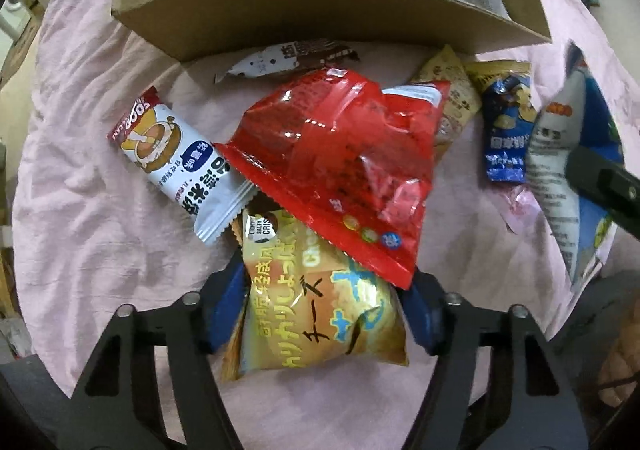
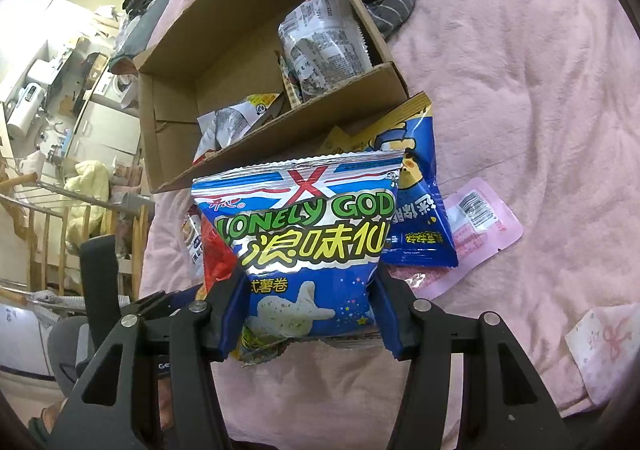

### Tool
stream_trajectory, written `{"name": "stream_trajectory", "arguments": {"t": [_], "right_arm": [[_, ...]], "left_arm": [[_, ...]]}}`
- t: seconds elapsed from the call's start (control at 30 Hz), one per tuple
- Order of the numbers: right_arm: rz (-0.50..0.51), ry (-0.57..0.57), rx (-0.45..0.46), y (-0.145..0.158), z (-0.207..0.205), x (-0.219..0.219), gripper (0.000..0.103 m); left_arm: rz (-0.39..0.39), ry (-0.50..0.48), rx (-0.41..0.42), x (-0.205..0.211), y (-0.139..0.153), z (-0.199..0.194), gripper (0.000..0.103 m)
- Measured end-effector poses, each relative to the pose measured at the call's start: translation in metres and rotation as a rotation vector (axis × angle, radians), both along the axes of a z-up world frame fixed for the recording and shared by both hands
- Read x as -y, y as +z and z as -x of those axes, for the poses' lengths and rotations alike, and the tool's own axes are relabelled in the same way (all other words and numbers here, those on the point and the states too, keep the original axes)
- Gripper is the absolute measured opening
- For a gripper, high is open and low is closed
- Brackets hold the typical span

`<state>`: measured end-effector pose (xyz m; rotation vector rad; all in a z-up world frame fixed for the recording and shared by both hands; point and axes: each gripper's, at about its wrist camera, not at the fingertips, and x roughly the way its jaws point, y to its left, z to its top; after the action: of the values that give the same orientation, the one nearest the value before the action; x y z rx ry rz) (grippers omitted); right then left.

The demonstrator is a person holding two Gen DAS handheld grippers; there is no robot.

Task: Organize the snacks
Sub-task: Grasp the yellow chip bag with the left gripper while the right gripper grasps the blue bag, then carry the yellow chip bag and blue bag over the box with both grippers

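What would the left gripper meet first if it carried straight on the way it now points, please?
The left gripper already has the yellow chip bag between its fingers, so it would press that into the pink blanket first. The red bag lies farther ahead.

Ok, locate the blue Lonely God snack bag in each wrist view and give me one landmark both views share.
Left wrist view: the Lonely God bag is at the right edge, seen side-on, held by the right gripper.
Right wrist view: it fills the lower centre, clamped between the blue pads of the right gripper.
Shared landmark: the cardboard box, behind the snack pile in both views.
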<state>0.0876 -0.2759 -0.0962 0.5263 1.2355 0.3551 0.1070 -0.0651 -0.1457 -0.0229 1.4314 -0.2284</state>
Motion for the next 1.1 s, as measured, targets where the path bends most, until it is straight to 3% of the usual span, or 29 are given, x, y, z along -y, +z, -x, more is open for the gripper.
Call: {"name": "stream_trajectory", "arguments": {"t": [0.13, 0.6, 0.73, 0.93, 1.1], "right_arm": [[-0.003, 0.001, -0.005, -0.001, -0.001, -0.002, 0.057], [-0.033, 0.032, 0.02, 0.007, -0.005, -0.017, 0.057], [-0.037, 0.044, 0.04, 0.011, -0.003, -0.018, 0.057], [-0.085, 0.031, 0.124, 0.029, 0.002, -0.012, 0.057], [-0.065, 0.034, 0.199, 0.044, 0.004, -0.016, 0.057]], "left_arm": [[0.014, -0.019, -0.001, -0.002, 0.006, 0.008, 0.057], [0.026, 0.017, 0.034, -0.035, 0.033, 0.051, 0.056], [0.018, 0.06, 0.098, -0.04, 0.055, 0.058, 0.056], [-0.006, 0.17, 0.27, -0.068, 0.094, 0.056, 0.057], [-0.02, 0.223, 0.402, -0.08, 0.127, 0.046, 0.057]]}}
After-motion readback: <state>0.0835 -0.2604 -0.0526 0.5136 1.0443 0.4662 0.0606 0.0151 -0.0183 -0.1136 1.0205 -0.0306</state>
